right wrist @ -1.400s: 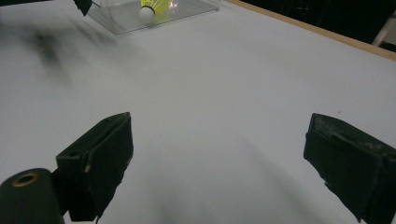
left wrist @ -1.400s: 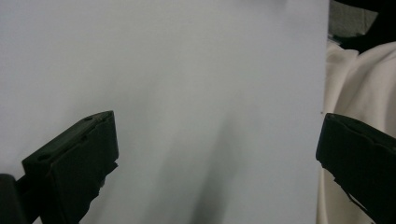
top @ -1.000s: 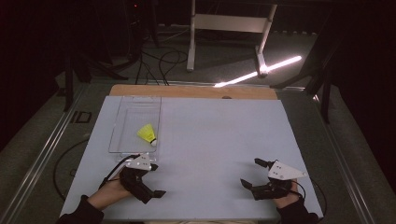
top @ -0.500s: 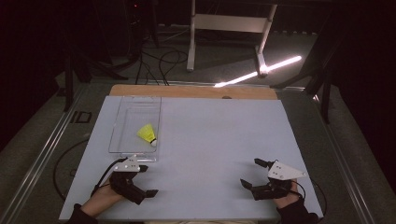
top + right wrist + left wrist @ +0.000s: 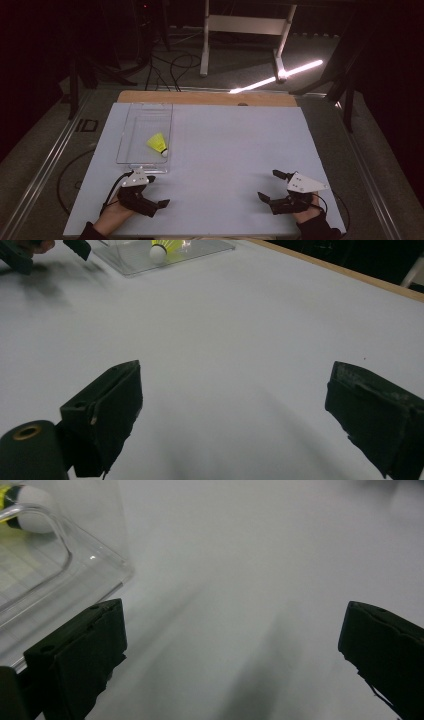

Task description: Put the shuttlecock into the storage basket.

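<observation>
While both tools rest low on the white table [image 5: 225,150], the yellow feathered shuttlecock with white cork tip [image 5: 157,144] lies inside the clear plastic tray [image 5: 131,127], at twelve o'clock from the left gripper [image 5: 156,192]. Left jaws: wide apart, empty. Right gripper [image 5: 274,187]: likewise. Advice: approach over the tray's near wall, closing gently on the cork.

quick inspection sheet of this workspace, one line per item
surface: pale sheet on a wooden table, bare in the middle
job's things: yellow shuttlecock lying inside the clear tray, cork toward the near end
clutter: nothing seen
grippers: left gripper open near the tray's near end; right gripper open over bare sheet, both holding nothing
cables: black cable trailing from the left gripper; more on the floor beyond
surroundings: dark room, white stand, bright light strip
</observation>
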Action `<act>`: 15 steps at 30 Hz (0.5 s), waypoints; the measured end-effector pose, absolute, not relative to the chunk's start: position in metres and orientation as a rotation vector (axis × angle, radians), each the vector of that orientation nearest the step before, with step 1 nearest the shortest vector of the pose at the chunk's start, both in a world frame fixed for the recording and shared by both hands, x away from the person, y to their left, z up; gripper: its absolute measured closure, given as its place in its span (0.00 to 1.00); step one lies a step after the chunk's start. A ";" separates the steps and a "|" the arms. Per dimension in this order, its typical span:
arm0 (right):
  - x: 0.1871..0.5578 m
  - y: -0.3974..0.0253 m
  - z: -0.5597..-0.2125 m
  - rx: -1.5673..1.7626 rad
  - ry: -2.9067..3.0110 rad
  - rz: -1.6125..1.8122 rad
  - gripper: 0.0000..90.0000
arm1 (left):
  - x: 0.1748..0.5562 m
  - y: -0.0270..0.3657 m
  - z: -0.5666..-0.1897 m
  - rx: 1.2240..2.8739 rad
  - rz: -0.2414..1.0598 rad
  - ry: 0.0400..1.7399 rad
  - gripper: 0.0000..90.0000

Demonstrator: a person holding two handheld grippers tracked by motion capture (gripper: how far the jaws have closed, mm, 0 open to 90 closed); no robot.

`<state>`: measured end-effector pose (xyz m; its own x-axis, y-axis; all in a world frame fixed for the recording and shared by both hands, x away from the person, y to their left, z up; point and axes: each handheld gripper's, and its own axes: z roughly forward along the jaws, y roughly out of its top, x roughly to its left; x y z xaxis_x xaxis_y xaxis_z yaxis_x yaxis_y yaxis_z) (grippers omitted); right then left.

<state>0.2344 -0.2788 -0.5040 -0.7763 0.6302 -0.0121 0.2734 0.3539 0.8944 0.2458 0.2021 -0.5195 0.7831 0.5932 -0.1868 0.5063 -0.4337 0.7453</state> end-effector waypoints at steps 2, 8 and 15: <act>0.234 -0.279 -0.504 0.795 2.267 1.395 0.09 | 0.245 0.203 -0.520 2.095 0.148 0.824 0.00; 0.234 -0.279 -0.504 0.791 2.270 1.396 0.09 | 0.244 0.209 -0.521 2.052 0.181 0.861 0.00; 0.234 -0.279 -0.505 0.801 2.277 1.396 0.09 | 0.244 0.209 -0.524 2.037 0.180 0.864 0.00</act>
